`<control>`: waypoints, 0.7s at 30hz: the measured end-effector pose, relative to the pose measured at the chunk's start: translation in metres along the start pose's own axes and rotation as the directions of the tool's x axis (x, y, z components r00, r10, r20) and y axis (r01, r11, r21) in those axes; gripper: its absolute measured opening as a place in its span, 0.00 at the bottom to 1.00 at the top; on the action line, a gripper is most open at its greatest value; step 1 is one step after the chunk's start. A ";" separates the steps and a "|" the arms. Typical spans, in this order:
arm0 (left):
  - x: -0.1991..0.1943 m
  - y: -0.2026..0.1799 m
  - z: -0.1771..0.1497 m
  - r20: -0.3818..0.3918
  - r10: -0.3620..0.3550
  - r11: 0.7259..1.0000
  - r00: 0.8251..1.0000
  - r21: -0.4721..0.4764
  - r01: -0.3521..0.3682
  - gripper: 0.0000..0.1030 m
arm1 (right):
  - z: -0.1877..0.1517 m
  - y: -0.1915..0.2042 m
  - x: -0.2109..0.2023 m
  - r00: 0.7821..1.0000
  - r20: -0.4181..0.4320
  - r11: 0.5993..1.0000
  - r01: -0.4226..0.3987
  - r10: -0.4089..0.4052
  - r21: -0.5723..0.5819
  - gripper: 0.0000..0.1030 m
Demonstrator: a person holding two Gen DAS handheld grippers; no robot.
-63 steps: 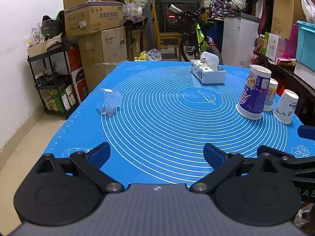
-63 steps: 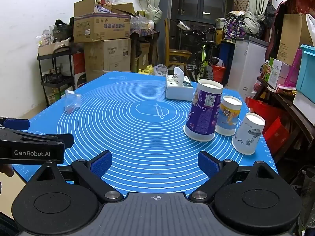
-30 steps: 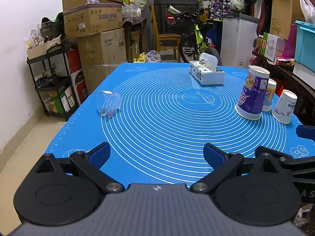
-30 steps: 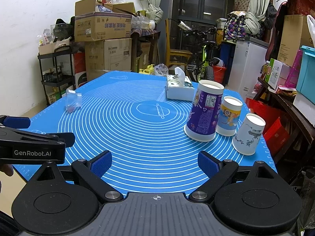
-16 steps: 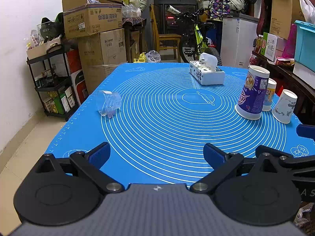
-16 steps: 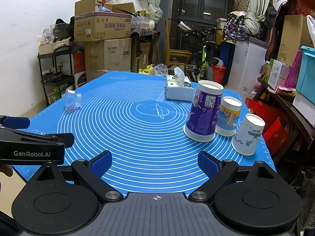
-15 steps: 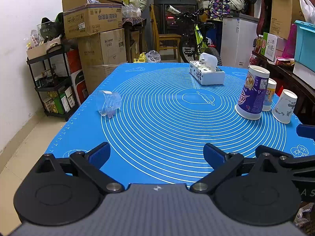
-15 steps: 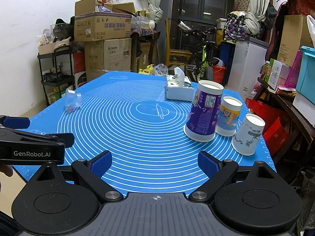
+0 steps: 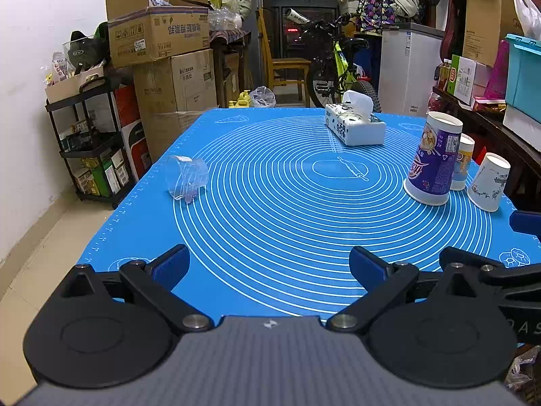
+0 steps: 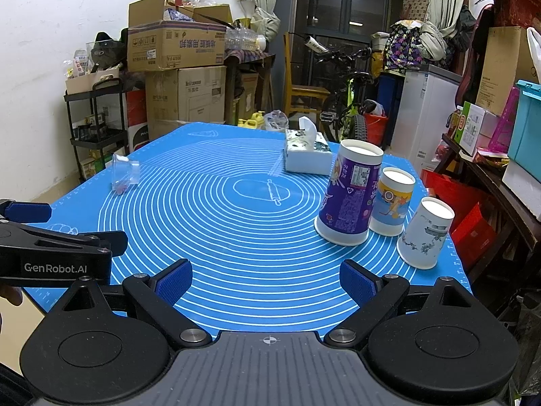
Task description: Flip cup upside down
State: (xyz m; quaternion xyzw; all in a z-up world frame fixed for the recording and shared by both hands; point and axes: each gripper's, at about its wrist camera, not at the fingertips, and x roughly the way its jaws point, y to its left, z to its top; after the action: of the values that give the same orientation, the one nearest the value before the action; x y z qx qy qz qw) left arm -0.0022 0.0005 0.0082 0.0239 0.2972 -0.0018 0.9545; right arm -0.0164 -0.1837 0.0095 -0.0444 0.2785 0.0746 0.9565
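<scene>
The left hand-held gripper hangs at the near edge of the surface with its blue-padded jaws spread wide and nothing between them. The right hand-held gripper sits just beside it, likewise spread wide and holding nothing. Both are low over the blue mat printed with white concentric rings that covers the surface. On the right side of the mat three paper cups stand mouth down in a close row: a tall purple cup, a shorter yellow-and-blue cup just behind it, and a white cup nearest the right edge. Well apart on the left, a clear plastic cup lies on its side. A tissue box rests toward the far end.
</scene>
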 end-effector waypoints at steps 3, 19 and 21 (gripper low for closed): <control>0.000 0.000 0.000 0.000 -0.001 1.000 1.000 0.000 0.001 0.97 | 0.000 0.000 0.000 1.000 -0.001 1.000 0.000 0.000 0.000 0.91; -0.003 -0.005 0.004 -0.002 0.001 1.000 1.000 0.011 -0.001 0.97 | 0.000 -0.001 0.000 1.000 -0.003 1.000 -0.002 0.002 0.002 0.91; -0.003 -0.005 0.004 -0.003 0.003 1.000 1.000 0.011 -0.003 0.97 | 0.000 -0.002 0.001 1.000 -0.002 1.000 -0.003 0.003 0.006 0.91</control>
State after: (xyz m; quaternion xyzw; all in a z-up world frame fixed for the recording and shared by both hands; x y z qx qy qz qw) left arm -0.0025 -0.0047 0.0127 0.0297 0.2984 -0.0019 0.9540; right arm -0.0153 -0.1855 0.0091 -0.0412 0.2797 0.0753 0.9562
